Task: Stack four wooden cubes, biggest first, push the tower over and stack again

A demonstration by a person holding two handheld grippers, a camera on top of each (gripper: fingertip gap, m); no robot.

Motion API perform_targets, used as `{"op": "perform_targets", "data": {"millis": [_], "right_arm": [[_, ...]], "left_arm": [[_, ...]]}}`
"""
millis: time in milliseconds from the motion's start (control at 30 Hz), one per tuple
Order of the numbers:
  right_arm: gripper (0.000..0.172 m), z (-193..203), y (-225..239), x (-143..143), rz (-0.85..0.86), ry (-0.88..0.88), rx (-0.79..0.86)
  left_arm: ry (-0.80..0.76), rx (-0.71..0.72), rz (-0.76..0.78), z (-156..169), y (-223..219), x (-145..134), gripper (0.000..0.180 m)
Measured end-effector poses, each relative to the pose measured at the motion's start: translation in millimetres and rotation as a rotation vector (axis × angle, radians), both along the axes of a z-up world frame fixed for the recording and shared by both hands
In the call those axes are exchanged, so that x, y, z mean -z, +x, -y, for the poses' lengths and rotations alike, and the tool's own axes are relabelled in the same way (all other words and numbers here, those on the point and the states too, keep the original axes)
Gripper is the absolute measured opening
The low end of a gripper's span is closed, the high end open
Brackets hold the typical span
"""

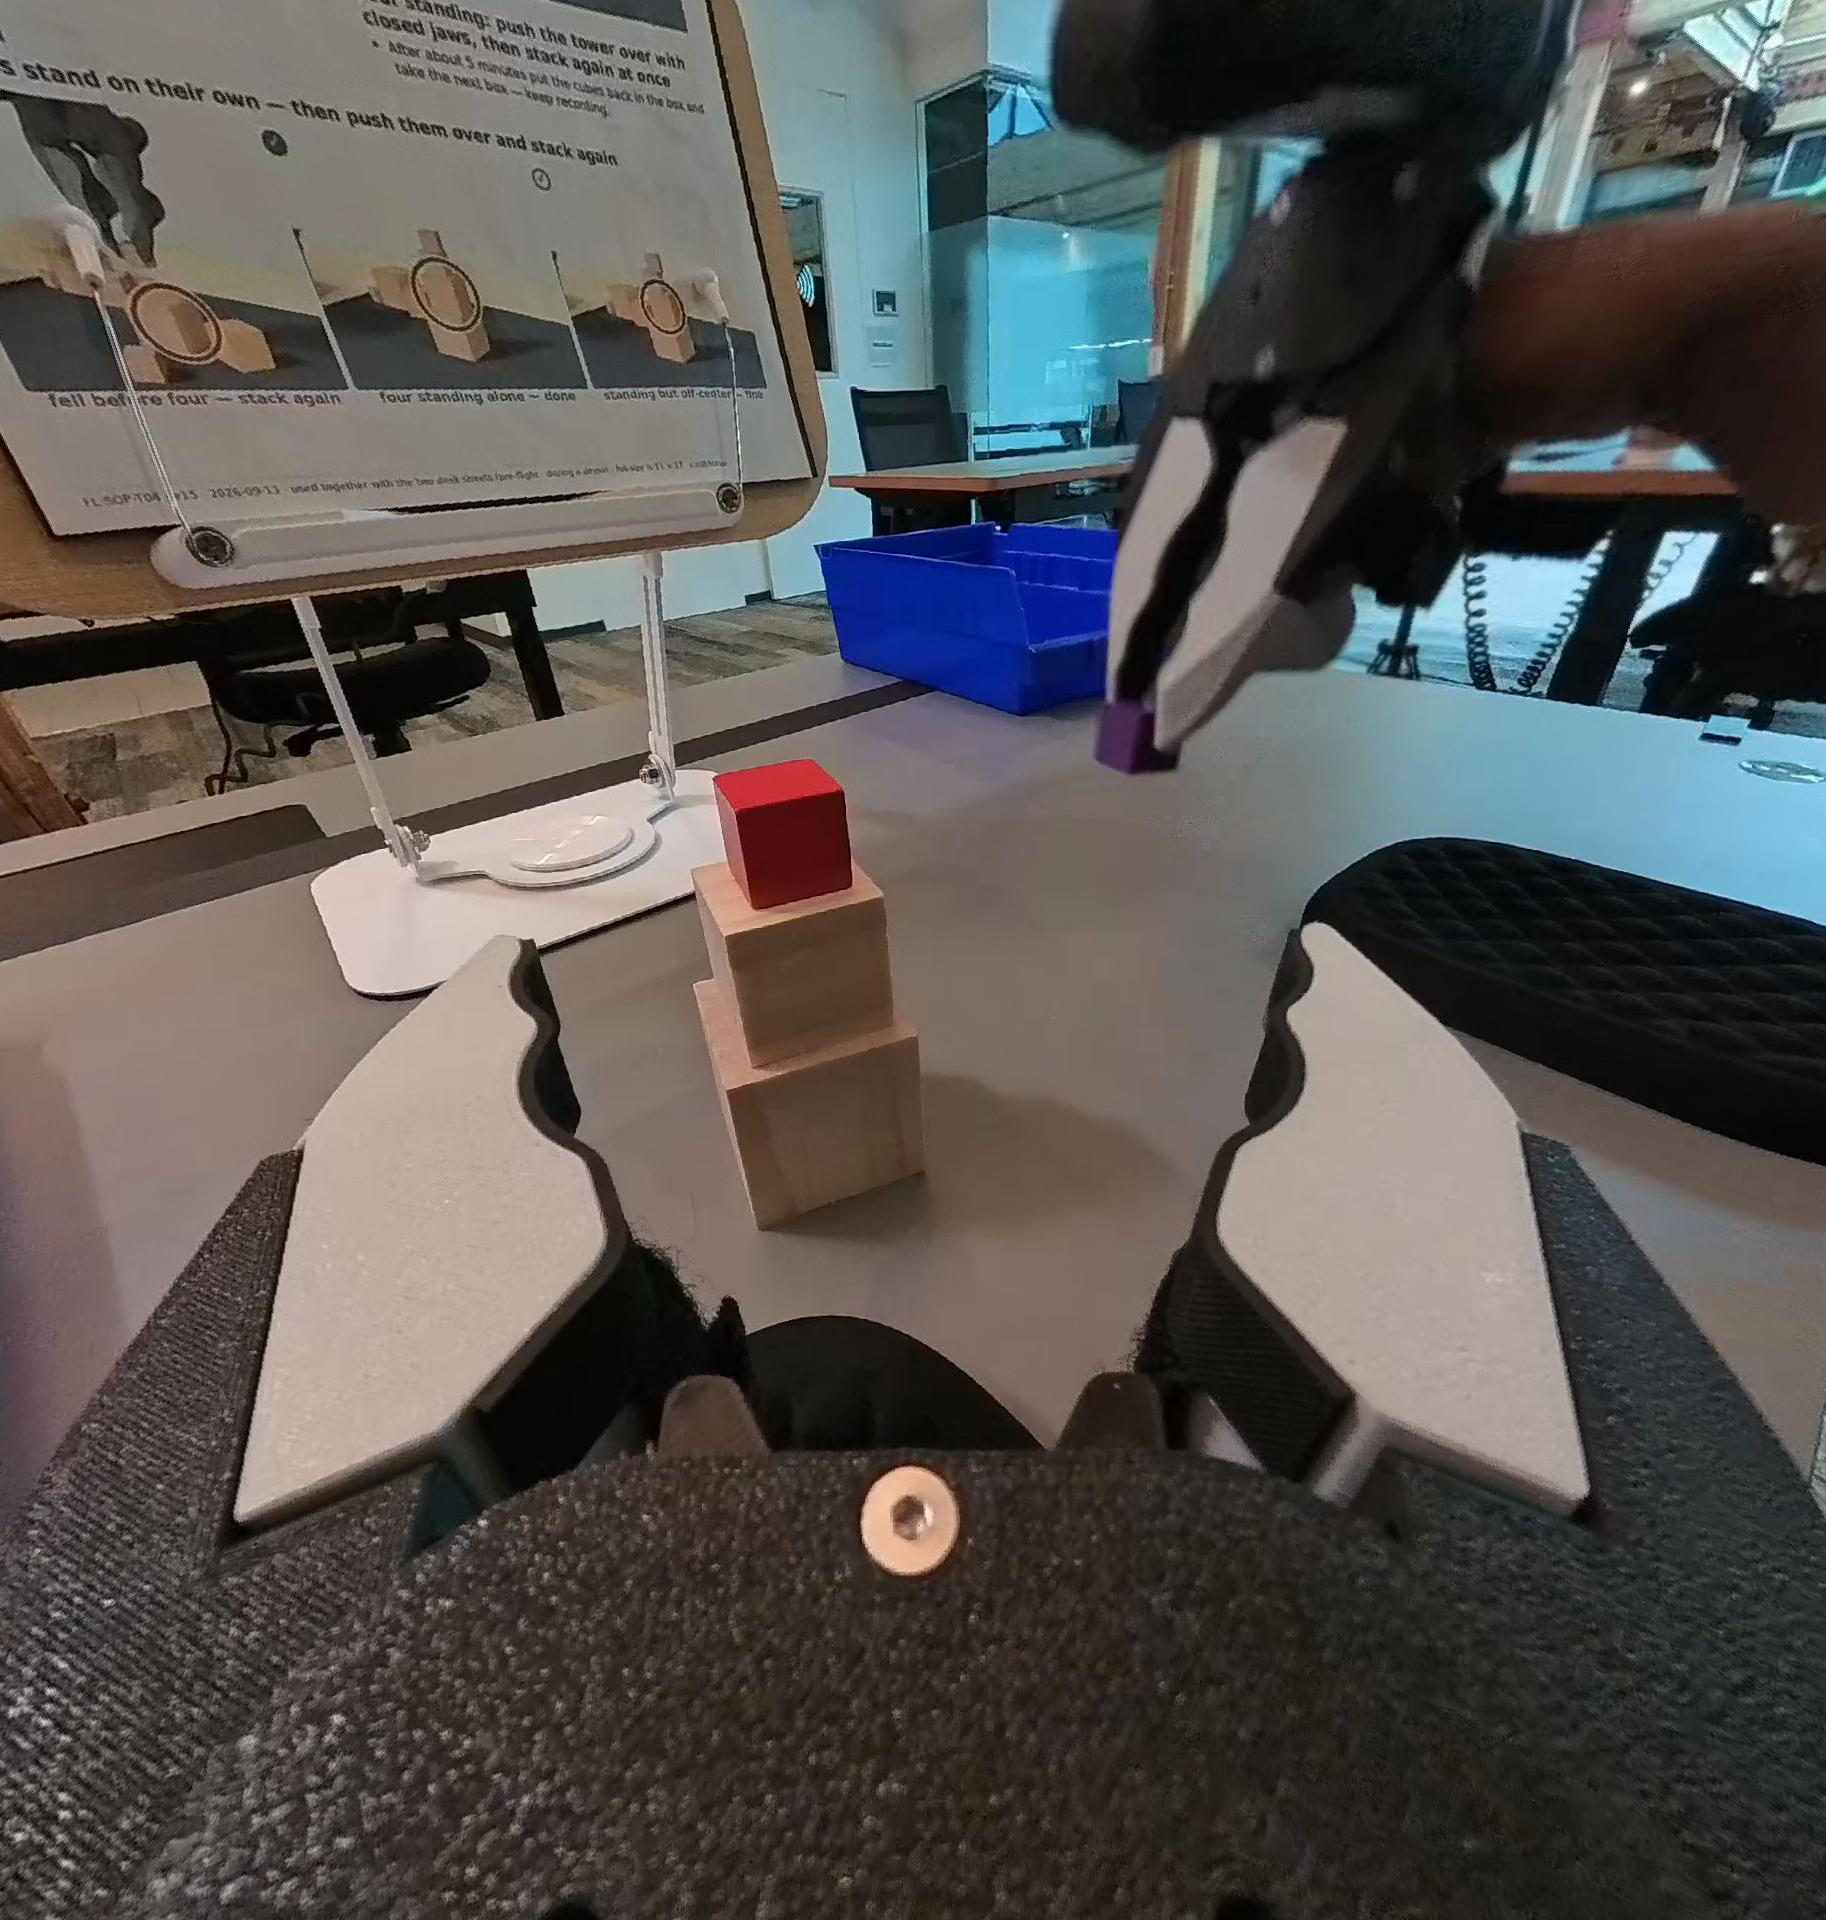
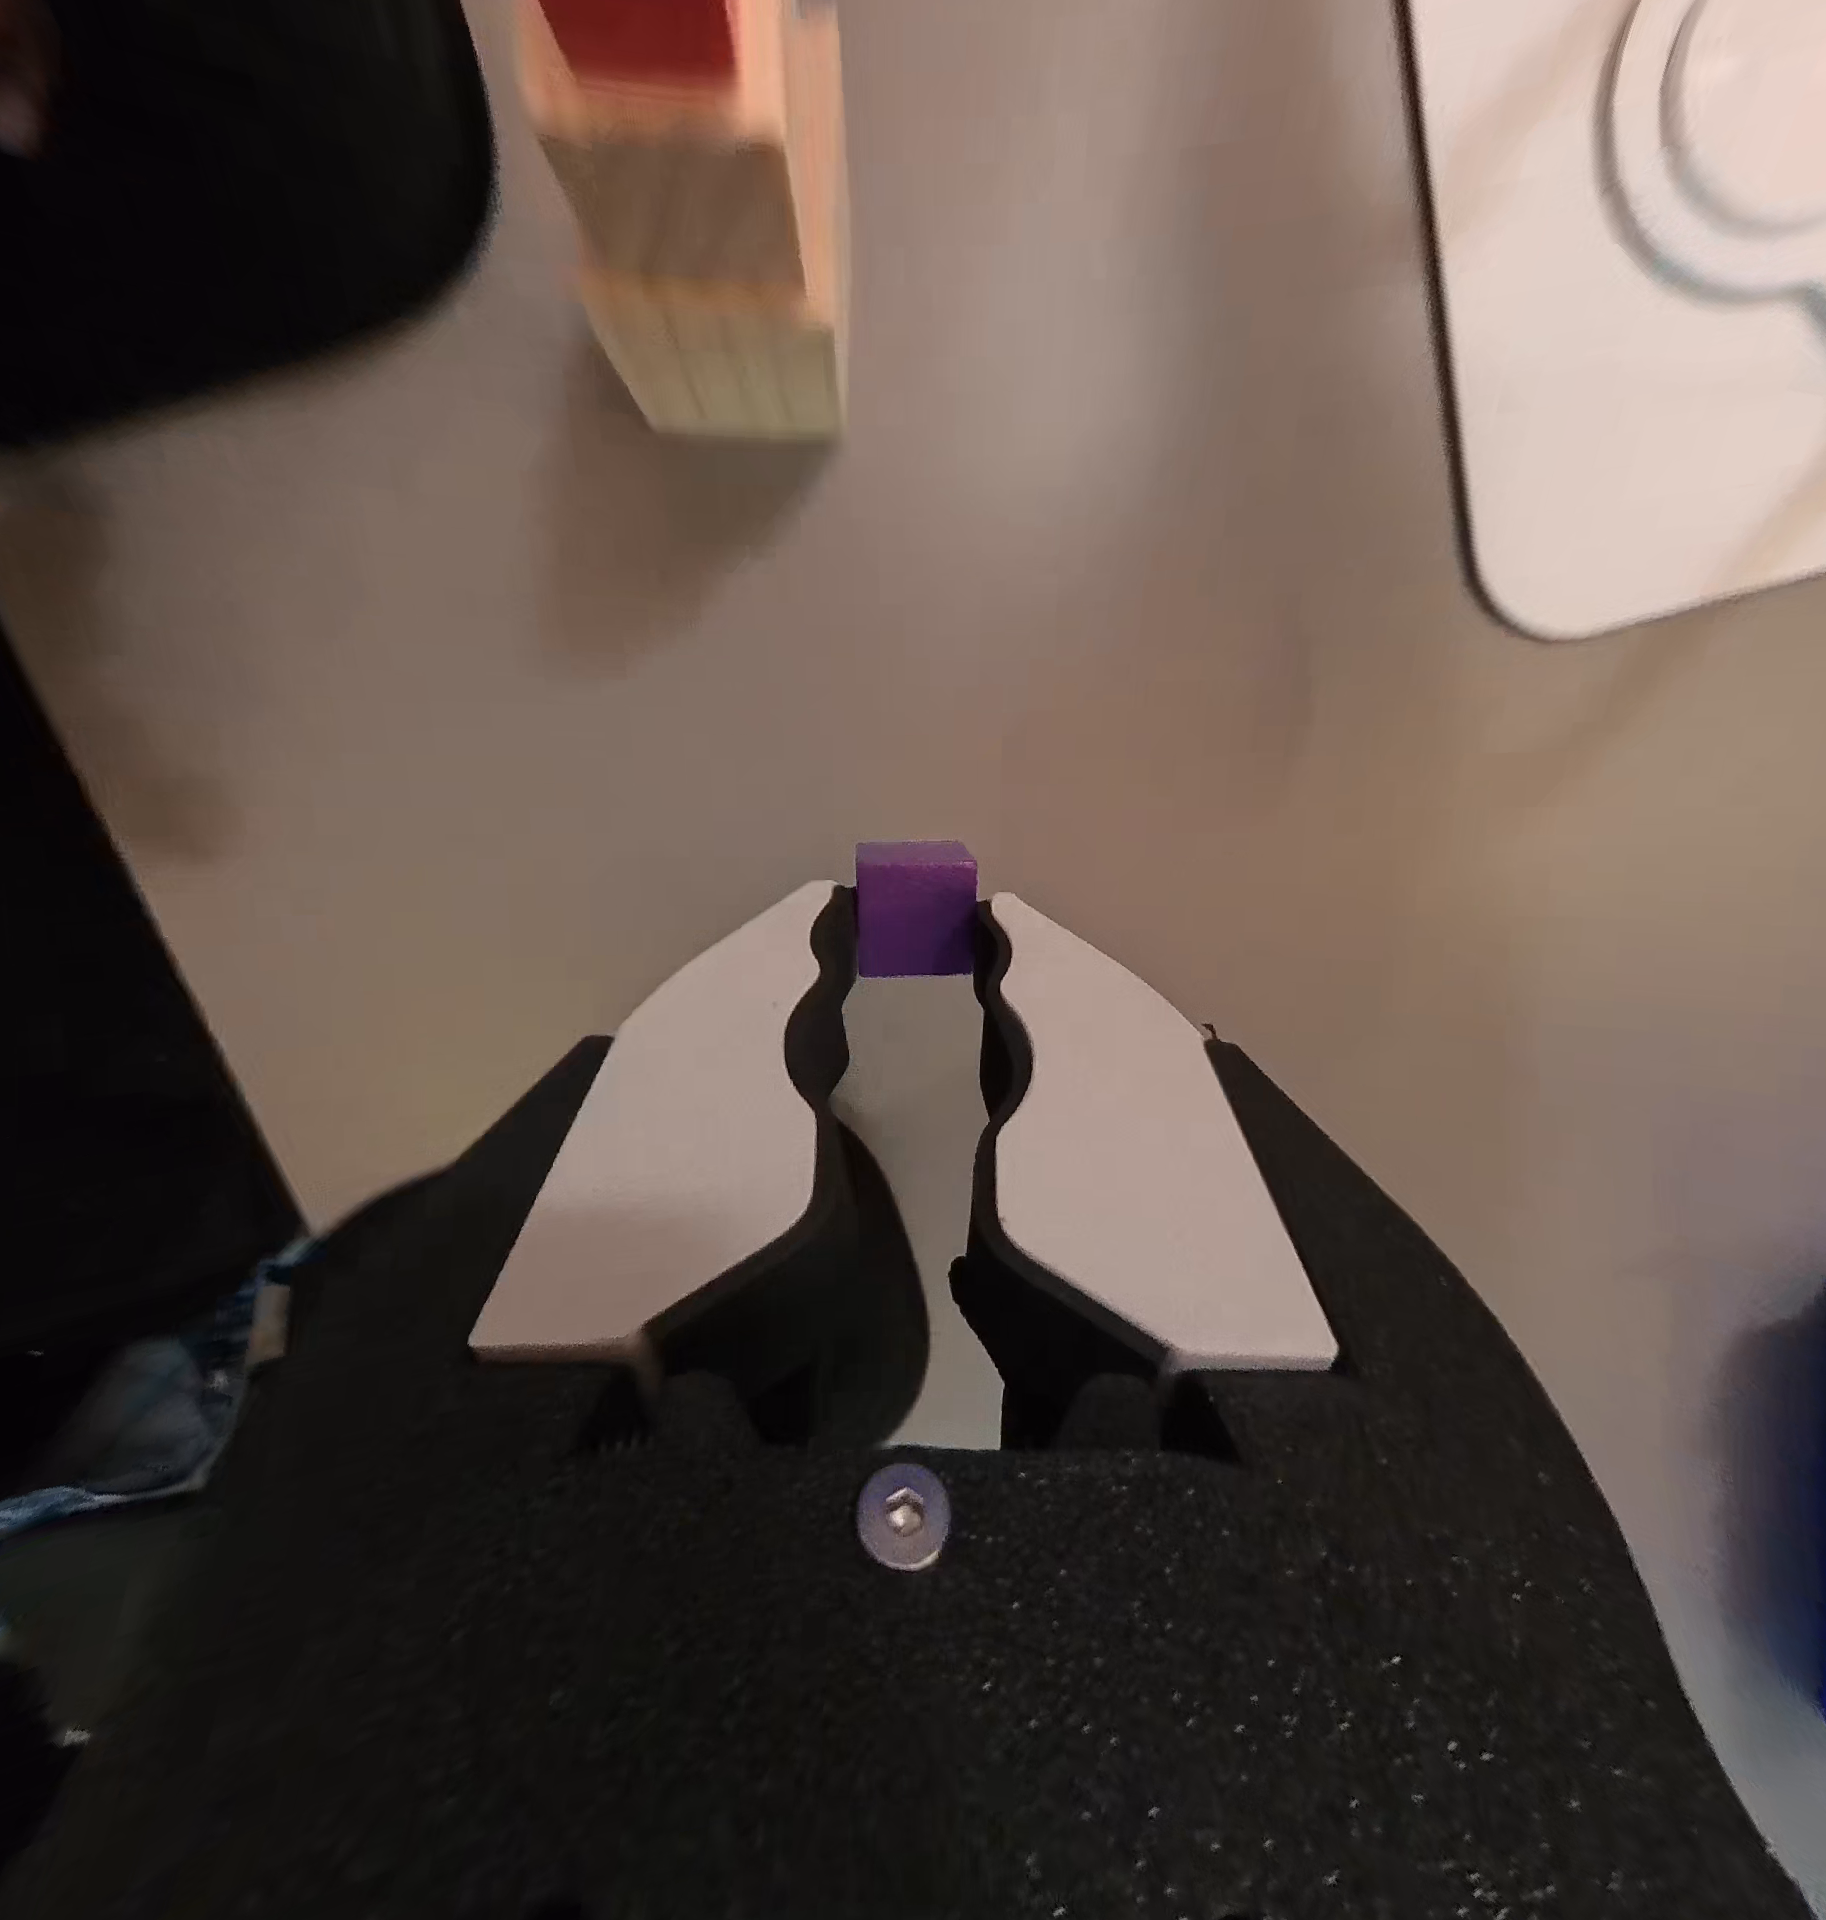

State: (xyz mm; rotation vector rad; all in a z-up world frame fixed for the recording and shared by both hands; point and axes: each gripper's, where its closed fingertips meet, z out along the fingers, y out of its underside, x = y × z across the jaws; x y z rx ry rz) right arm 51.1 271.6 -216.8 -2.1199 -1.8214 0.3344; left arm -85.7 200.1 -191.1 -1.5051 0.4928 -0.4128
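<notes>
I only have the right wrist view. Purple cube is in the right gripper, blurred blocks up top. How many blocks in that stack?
Observer: Three: a red cube on two wooden blocks, each tier offset.
Operator: Left gripper?
Observer: The left gripper is wide open, holding nothing, with the stack between and just beyond its fingertips.
Operator: Is my purple cube off the table?
Observer: Yes, the purple cube hangs in the right gripper, higher than the red cube.

Printed instruction sheet on stand
</notes>
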Motion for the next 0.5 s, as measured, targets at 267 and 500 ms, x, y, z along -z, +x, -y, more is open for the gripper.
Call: {"op": "perform_targets", "data": {"millis": [267, 500], "right_arm": [[0.021, 11.1, -87.5, -52.6, 0.041, 0.0, 0.017], [0.021, 20.6, -131.1, -49.1, 0.121, -0.036, -0.032]], "left_arm": [[0.0, -0.002, 0.011, 0.0, -1.2, -0.7, 0.127], [0.001, -0.002, 0.015, 0.3, -1.7, -1.0, 0.127]]}}
